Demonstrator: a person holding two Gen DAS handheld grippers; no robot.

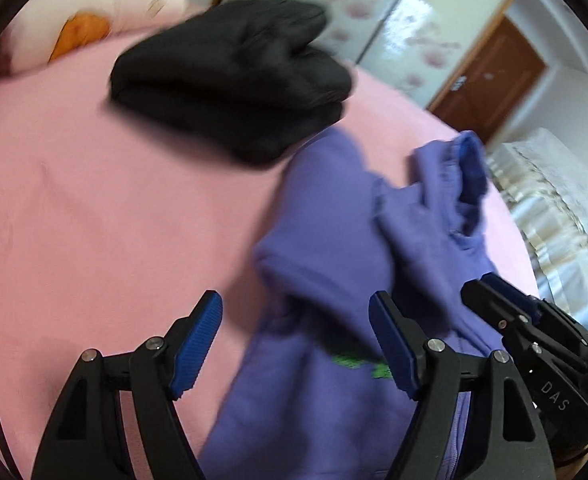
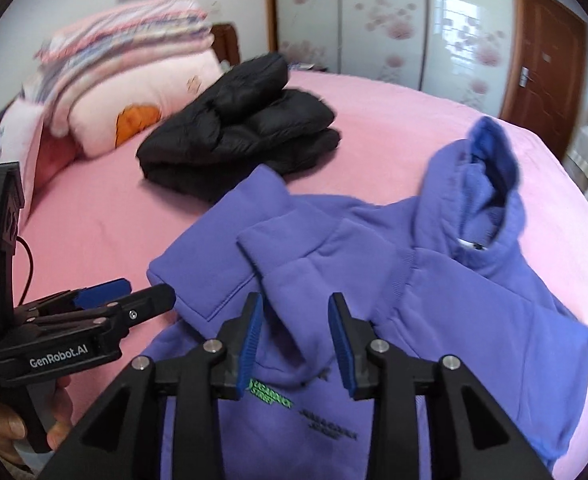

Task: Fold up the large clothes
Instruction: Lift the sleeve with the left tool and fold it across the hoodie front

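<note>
Left tongs [image 1: 296, 344]: jaws wide apart, gripping nothing, over the purple hoodie's [image 1: 334, 240] left edge.
Right tongs, left view [image 1: 494, 300]: at lower right against the purple cloth; apart or together, cannot tell.
Hoodie, left view: blurred, crumpled, hood [image 1: 466, 176] farthest away, on the pink bedsheet [image 1: 94, 220].
Black jacket [image 1: 234, 80]: folded, beyond the hoodie, touching its far corner.
Right tongs [image 2: 296, 340]: jaws apart, empty, over a folded-in sleeve [image 2: 290, 248].
Left tongs, right view [image 2: 134, 292]: beside the hoodie's [image 2: 434, 312] left fold.
Long axis: green-printed chest [image 2: 270, 394] near, hood [image 2: 490, 188] far right.
Open room: bare sheet [image 2: 94, 216] left of the hoodie; pillows [image 2: 134, 92] behind.
</note>
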